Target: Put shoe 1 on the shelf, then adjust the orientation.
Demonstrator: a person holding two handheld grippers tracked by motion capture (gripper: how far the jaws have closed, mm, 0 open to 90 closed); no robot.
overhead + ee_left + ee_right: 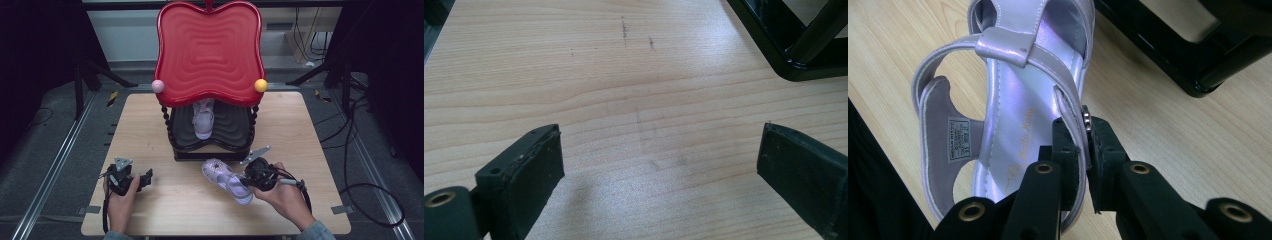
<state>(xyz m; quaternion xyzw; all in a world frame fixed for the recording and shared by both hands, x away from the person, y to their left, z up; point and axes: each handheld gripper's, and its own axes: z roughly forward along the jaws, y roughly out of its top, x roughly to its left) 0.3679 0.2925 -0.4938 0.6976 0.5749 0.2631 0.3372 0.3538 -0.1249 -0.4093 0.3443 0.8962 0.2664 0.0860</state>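
High view: sandal (pixel 227 179), lower centre of frame, long axis running from upper left to lower right, pinched by its side strap in the right gripper (pixel 248 180); left gripper (pixel 145 178), lower left, wide and empty, well apart.

A lab: dark stands (pixel 95 70) (trailing cables (pixel 360 165)) surround the table (pixel 165 210).
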